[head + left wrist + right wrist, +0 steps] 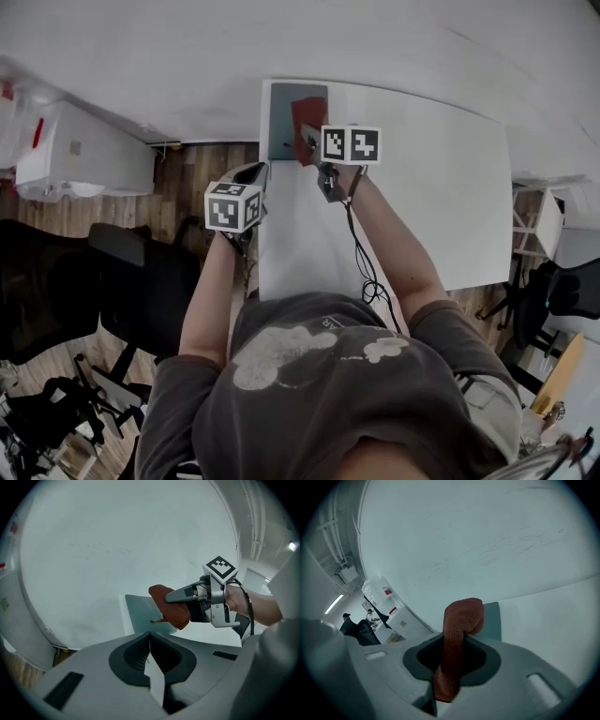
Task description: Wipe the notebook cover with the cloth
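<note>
Head view alone shows the white table whole, the grey notebook flat at its far left corner, and the left gripper by the table's left edge. Left gripper view: own jaws pressed together, empty; right gripper seen side-on. Right gripper view: jaws clamped on the red cloth, bunched over the notebook's right part.

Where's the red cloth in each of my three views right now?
Head view: top centre, the cloth lies over the notebook.
Left gripper view: right of centre, the cloth hangs over the notebook's right edge.
Right gripper view: centre, the cloth is clamped in the right tool.
Shared landmark: the grey-green notebook behind the cloth.
</note>
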Available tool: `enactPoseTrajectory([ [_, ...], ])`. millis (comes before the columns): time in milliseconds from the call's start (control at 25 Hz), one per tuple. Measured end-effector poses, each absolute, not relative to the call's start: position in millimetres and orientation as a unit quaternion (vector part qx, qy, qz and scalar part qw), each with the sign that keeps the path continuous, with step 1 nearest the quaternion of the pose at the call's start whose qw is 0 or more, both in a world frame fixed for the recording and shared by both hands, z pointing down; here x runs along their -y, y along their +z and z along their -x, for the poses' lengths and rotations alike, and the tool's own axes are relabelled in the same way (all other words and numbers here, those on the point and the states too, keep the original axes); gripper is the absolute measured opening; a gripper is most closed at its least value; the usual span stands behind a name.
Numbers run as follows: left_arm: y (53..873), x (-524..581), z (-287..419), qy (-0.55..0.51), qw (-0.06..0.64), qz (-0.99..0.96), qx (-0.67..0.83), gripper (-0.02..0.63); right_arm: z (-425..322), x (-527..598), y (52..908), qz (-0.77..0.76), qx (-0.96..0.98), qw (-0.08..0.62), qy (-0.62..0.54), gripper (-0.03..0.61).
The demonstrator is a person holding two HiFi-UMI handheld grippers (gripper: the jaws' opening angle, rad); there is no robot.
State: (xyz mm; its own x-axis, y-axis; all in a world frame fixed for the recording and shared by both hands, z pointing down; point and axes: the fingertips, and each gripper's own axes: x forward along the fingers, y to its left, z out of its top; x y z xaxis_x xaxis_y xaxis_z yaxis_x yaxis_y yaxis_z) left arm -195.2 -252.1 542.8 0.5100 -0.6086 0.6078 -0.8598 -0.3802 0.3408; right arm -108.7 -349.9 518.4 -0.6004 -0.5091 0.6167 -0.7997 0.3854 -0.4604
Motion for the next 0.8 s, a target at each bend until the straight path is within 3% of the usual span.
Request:
enactPoseTrajectory([
  [440,555,246,218,0.193,0.336,-0.794,0.468,-0.006,178,322,543,-0.358,0.816,0.203,0.405,0.081],
  [800,557,244,218,0.196,0.339,-0.793,0.467,-0.006,176,317,564,-0.358,0.805,0.225,0.416,0.081],
])
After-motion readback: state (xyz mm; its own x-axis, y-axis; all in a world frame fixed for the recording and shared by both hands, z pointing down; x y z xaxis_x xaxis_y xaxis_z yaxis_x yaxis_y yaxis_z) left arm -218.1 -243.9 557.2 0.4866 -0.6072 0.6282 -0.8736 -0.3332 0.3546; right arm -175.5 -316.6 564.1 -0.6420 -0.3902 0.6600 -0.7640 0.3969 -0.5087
